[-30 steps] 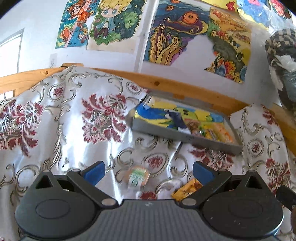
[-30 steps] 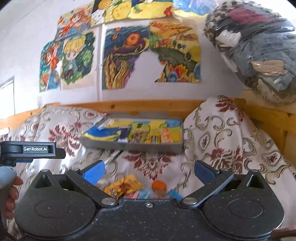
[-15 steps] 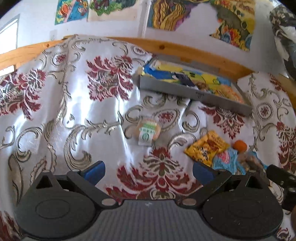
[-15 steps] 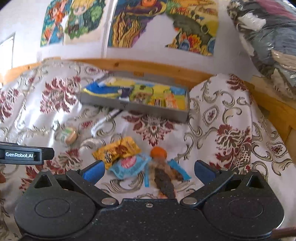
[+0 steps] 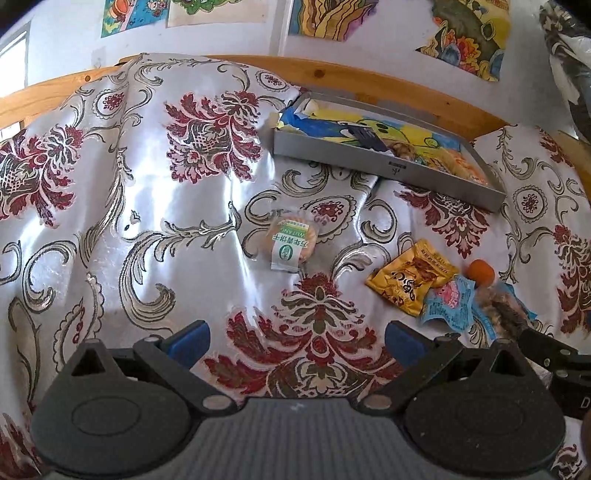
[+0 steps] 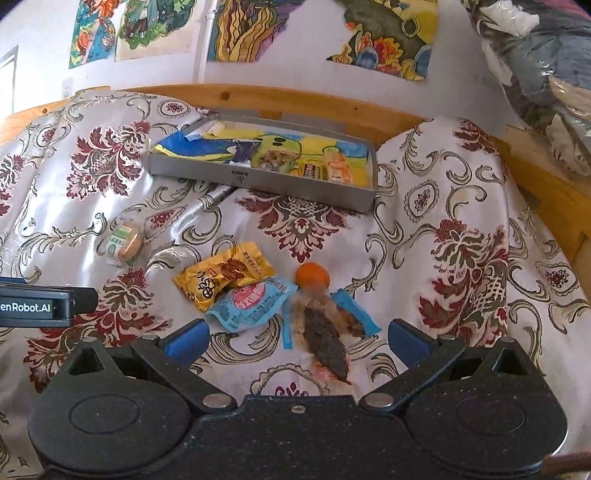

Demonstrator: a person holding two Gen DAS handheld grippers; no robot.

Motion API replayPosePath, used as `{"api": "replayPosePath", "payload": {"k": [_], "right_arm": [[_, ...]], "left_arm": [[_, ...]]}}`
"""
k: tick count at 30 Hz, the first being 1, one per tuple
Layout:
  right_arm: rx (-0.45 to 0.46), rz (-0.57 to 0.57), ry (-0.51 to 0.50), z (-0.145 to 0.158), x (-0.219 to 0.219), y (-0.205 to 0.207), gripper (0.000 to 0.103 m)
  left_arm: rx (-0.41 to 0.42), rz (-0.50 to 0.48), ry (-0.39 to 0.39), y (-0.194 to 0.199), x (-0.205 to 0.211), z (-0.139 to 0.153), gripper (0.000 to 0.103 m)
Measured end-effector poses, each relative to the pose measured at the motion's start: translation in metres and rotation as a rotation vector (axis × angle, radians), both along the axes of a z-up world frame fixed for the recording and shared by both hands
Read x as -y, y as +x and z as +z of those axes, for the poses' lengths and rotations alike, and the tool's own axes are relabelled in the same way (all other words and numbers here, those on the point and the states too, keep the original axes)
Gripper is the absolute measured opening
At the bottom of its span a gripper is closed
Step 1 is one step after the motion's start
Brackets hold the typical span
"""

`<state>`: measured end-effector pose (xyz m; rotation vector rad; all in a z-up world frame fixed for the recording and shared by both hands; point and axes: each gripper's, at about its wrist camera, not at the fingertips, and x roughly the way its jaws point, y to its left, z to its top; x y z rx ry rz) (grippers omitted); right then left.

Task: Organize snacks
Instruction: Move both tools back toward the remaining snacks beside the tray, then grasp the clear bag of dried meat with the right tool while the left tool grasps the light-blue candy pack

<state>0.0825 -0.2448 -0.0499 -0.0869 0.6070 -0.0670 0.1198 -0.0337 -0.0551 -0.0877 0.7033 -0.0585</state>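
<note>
we see our left gripper [image 5: 297, 338] and right gripper [image 6: 298, 336] spread wide, empty, grey tray [image 6: 295, 184] at twelve o'clock holding wrapped snacks [image 6: 325, 168]

Home bedroom: wooden bed frame [image 6: 280, 98], floral satin bedspread [image 5: 147, 206], cartoon posters [image 6: 122, 29] on wall.

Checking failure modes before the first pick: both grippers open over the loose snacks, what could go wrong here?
1. The yellow packet overlaps the blue packet; the right gripper may pinch both or drag one.
2. The shiny bedspread is wrinkled and soft, so fingers could catch fabric instead of the flat round biscuit pack ahead of the left gripper.
3. The grey tray sits tilted on folds and may shift when loaded.
</note>
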Motion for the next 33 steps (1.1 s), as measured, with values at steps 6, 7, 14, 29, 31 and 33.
{"api": "replayPosePath", "payload": {"k": [6,7,14,29,31,33], "right_arm": [[-0.023,-0.013,0.023,-0.001,0.005,0.006,0.102],[-0.028,-0.016,0.029,-0.001,0.006,0.007,0.102],[-0.106,-0.023,0.177,0.004,0.033,0.027,0.102],[-0.112,0.322,-0.111,0.01,0.062,0.063,0.102],[-0.118,0.352,-0.137,0.005,0.057,0.061,0.102],[-0.127,0.386,-0.141,0.002,0.053,0.061,0.102]], "left_arm": [[-0.006,-0.004,0.039,0.004,0.002,0.001,0.102],[-0.01,-0.004,0.043,0.005,0.003,0.001,0.102],[0.0,-0.046,0.103,0.015,0.019,0.003,0.102],[0.026,-0.223,0.125,0.044,0.063,-0.001,0.102],[0.015,-0.238,0.099,0.05,0.065,-0.002,0.102],[-0.002,-0.269,0.06,0.056,0.065,-0.003,0.102]]}}
